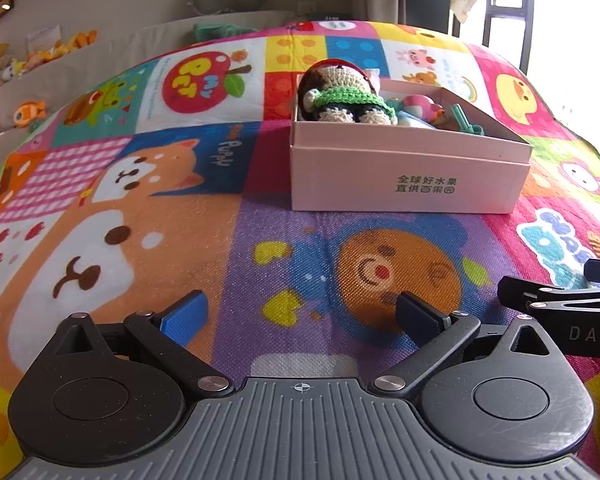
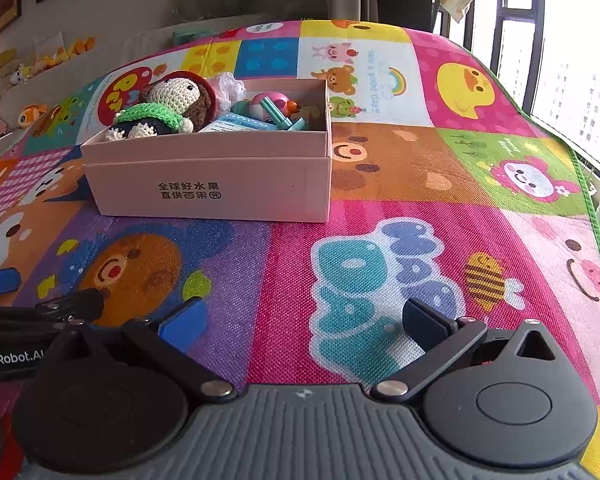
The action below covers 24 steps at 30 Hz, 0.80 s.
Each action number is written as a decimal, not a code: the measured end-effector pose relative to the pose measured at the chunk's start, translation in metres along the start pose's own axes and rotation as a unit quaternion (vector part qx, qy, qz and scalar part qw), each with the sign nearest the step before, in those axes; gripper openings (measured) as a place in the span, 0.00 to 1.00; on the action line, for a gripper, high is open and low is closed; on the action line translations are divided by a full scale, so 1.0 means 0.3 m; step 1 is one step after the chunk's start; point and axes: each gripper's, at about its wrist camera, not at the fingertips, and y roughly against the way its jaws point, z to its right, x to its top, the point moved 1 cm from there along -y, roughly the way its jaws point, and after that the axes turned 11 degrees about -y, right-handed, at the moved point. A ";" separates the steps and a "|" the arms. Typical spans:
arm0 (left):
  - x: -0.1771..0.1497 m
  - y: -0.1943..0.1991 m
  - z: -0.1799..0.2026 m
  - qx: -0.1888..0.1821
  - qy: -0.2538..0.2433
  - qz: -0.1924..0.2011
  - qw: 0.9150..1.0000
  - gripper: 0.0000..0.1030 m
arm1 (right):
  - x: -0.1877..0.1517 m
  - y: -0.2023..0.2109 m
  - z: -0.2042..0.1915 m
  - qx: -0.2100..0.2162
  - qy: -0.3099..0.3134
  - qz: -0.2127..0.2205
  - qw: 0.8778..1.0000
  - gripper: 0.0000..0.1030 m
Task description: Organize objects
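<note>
A pink cardboard box (image 1: 404,184) stands on the colourful play mat (image 1: 180,216); it also shows in the right wrist view (image 2: 220,184). Inside lie a crocheted doll (image 1: 340,96) with a green scarf, a pink round toy (image 1: 420,104) and a teal piece (image 1: 462,118). The right wrist view shows the doll (image 2: 164,108), the pink toy (image 2: 270,104) and a blue card (image 2: 240,124). My left gripper (image 1: 302,314) is open and empty, low over the mat in front of the box. My right gripper (image 2: 304,320) is open and empty, to the right of the left one.
The mat covers a raised surface that drops off at its right edge (image 2: 592,216) near a window (image 2: 572,60). Plush toys (image 1: 32,112) sit on a sofa at the far left. The other gripper's body shows at each view's side (image 1: 560,304).
</note>
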 end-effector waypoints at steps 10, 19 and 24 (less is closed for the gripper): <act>0.005 -0.007 -0.005 0.002 0.003 -0.001 1.000 1.00 | -0.001 0.003 0.003 -0.001 0.001 0.001 1.000 1.00; 0.006 -0.010 -0.008 0.002 0.005 -0.001 1.000 1.00 | -0.001 0.005 0.002 -0.001 0.002 0.001 1.000 1.00; 0.009 -0.010 -0.005 0.003 0.005 -0.001 1.000 1.00 | -0.002 0.004 0.005 -0.001 0.001 0.001 1.000 1.00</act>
